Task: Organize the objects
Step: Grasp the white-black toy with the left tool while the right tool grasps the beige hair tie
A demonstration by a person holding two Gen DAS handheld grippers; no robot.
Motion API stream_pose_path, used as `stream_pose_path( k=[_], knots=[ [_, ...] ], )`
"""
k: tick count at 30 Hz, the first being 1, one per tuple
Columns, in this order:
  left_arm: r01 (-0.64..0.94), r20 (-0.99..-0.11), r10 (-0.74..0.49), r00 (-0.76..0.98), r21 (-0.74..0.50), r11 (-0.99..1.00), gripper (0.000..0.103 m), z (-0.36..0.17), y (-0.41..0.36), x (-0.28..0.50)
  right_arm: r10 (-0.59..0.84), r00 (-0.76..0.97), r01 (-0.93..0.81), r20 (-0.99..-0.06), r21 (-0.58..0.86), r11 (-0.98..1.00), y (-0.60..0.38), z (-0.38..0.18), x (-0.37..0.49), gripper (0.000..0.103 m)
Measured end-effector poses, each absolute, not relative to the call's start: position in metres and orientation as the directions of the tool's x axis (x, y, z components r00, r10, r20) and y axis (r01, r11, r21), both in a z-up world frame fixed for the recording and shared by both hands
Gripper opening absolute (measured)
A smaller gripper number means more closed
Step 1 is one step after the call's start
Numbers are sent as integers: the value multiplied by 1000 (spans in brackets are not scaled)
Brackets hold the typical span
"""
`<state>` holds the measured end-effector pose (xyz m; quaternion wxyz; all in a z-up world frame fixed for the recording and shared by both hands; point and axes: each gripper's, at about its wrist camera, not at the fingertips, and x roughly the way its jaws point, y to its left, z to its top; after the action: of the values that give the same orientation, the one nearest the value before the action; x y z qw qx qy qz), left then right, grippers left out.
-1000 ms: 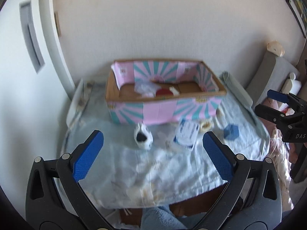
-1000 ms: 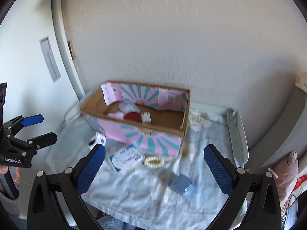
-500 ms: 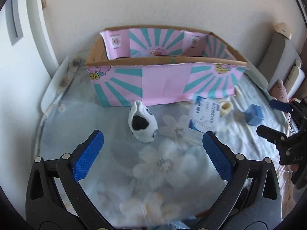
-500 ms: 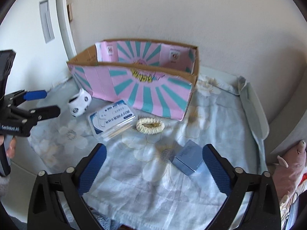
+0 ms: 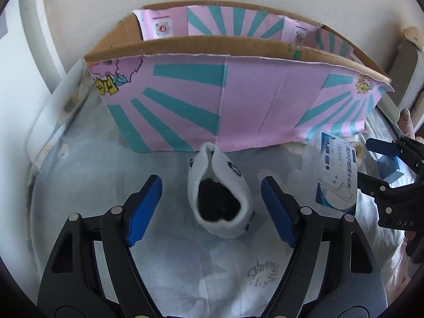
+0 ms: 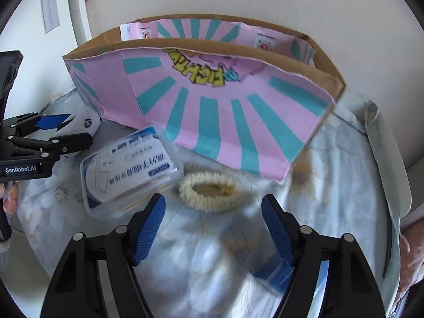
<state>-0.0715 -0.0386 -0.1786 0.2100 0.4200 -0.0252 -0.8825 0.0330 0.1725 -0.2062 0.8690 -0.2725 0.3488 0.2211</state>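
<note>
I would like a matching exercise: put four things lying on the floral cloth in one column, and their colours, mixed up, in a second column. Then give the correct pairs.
Things:
1. rolled sock
2. fuzzy hair tie
3. small box
4. plastic case

Colours:
A. blue
B. clear, with a white and blue label
C. cream
D. white with black marks

Pairs: 1-D, 2-C, 3-A, 4-B

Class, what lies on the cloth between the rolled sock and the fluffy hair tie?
The plastic floss-pick box, seen in the right wrist view between sock and hair tie.
</note>
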Motion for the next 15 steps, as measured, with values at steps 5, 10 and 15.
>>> stream_pose_path(
  k=[5, 10, 15],
  knots=[
    [344, -741, -382, -552, 215, -914, 66, -186, -40, -78, 198, 651, -582, -733, -315, 749, 174, -209, 37, 54],
    [343, -733, -401, -550, 240, -908, 45, -187, -38, -80, 199, 657, -580, -727, -319, 749, 171, -208, 36, 41],
    [345, -737, -401, -543, 239, -908, 39, -186, -38, -81, 206, 665, -578, -718, -319, 751, 171, -206, 32, 31]
  ],
)
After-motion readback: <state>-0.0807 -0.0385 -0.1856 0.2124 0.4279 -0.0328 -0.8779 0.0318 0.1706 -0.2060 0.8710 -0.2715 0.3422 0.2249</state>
